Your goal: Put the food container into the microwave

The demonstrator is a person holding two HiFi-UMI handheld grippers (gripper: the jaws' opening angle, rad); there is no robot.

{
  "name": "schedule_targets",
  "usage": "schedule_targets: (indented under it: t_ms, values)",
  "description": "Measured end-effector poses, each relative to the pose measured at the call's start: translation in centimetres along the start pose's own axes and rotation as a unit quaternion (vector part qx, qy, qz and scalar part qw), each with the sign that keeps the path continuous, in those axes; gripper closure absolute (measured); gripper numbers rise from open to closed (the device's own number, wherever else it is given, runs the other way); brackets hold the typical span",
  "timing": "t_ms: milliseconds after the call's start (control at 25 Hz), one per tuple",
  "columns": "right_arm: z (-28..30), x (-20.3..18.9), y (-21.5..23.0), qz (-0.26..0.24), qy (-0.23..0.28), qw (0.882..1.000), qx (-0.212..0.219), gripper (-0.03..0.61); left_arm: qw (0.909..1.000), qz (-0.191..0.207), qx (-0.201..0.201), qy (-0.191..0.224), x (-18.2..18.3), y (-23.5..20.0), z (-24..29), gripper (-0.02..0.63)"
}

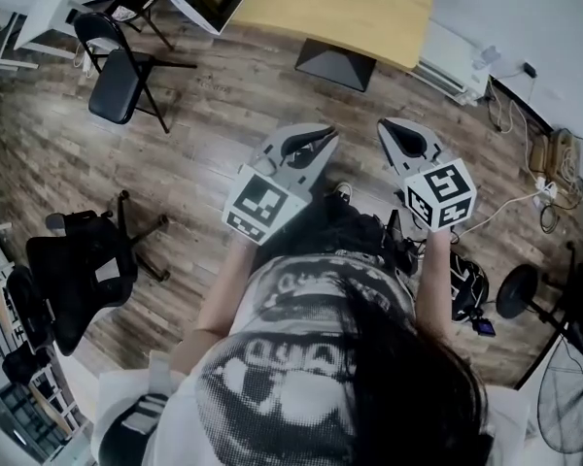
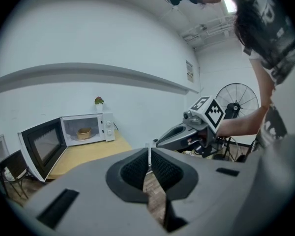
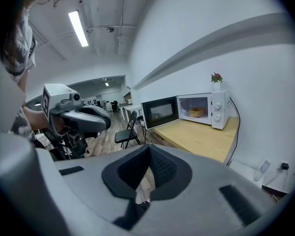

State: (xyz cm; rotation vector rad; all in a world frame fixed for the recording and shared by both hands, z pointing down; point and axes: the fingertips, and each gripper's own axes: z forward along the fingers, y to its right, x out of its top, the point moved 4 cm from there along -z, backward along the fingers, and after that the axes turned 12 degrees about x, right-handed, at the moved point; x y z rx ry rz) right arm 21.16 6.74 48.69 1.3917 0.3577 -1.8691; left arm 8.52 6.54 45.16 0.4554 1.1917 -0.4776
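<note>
Over the wooden floor [image 1: 204, 124], ahead of the person's body, the left gripper [image 1: 311, 147] and the right gripper [image 1: 405, 136] are held side by side, a gap kept between them. In each gripper view the two jaws are seen brought together, pad against pad, and nothing is gripped by either.

In the head view a strip of bare floor lies open between the grippers and the table [image 1: 350, 13] at 12 o'clock, whose curved front edge and dark base [image 1: 335, 63] face the person. The room is narrowed by a folding chair [image 1: 117, 76] at 10 o'clock, an office chair [image 1: 78, 270] at 8 o'clock, a fan [image 1: 573, 406] at 4 o'clock and cables [image 1: 525, 197] along the wall at 3 o'clock.

The microwave [image 2: 108, 126] is set on the table against the wall, a small plant [image 2: 99, 101] on top; its door [image 2: 43, 144] is swung wide, out past the table's edge. The food container [image 2: 83, 132] is seen inside the open cavity, well apart from both grippers.

The microwave body is cut off by the head view's top edge, only the door showing. The container is too small for detail. The floor nearest the person is hidden by hair and shirt.
</note>
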Motion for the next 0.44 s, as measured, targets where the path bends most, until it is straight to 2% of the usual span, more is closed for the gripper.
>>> schedule_targets:
  t_ms: [440]
  values:
    - [0.07, -0.92, -0.19, 0.003, -0.006, 1.0, 0.01, 0.58, 1.0, 0.002, 0.0, -0.009, -0.54, 0.87, -0.04, 0.598]
